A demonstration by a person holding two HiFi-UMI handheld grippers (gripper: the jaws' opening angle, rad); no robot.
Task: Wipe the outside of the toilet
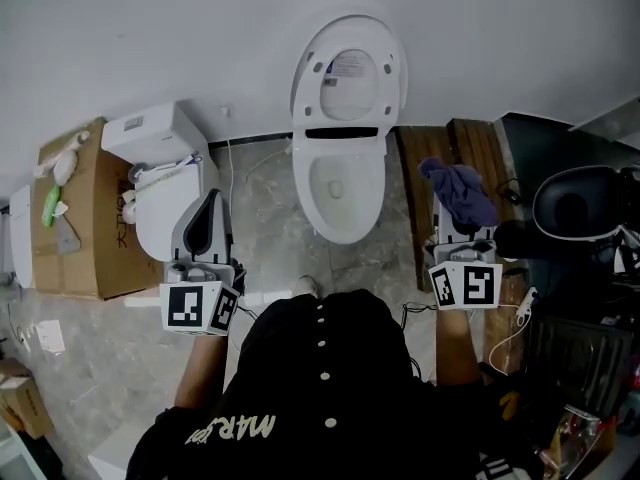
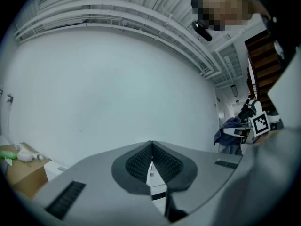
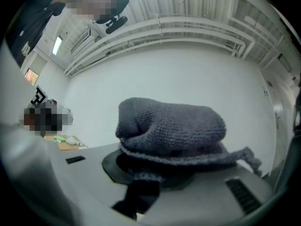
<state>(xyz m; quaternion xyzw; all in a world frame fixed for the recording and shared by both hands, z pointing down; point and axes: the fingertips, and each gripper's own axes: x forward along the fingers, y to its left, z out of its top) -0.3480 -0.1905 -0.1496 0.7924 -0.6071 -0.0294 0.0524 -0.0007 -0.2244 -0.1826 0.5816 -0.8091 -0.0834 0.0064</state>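
right claw clamps bunched cloth | left claw pinched together, empty | risk: loose bunch could slip free dragging over toilet

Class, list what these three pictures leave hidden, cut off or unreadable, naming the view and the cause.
1. Right gripper pads: right gripper view, covered by the purple cloth it clamps.
2. Toilet outer sides: head view, looked at from above, hidden under its own rim.
3. Label under the raised lid: head view, too small to read.
4. Second toilet: head view, partly behind the shut left gripper.
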